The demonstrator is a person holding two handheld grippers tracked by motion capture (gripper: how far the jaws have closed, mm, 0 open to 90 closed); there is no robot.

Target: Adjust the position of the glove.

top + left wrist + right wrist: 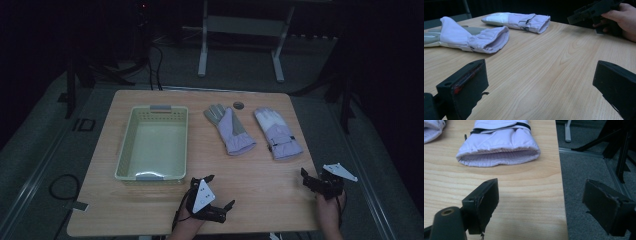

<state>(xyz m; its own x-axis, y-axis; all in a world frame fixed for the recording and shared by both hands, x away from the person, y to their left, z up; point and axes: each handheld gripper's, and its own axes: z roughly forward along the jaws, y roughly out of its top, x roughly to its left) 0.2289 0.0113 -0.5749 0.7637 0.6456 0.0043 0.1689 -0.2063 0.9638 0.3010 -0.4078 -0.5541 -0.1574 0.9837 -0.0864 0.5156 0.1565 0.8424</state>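
One pale green slotted basket (152,142) stands on the left half of the wooden table (250,185); its interior holds nothing. Two lilac winter gloves lie right of it, cuffs toward the person: the left glove (229,129), palm up with a grey palm, near the table's middle, and the right glove (278,133), strapped at the wrist, closer to the right edge. A small dark round object (238,105) sits between their fingertips near the far edge. Left gripper (212,192): jaws spread apart, holding nothing, low over the near edge just right of the basket's near corner. Right gripper (314,181): jaws likewise wide apart and empty, at the near right corner, one jaw beyond the table's edge over grey floor (589,170). Bare tabletop separates both grippers from the glove cuffs.
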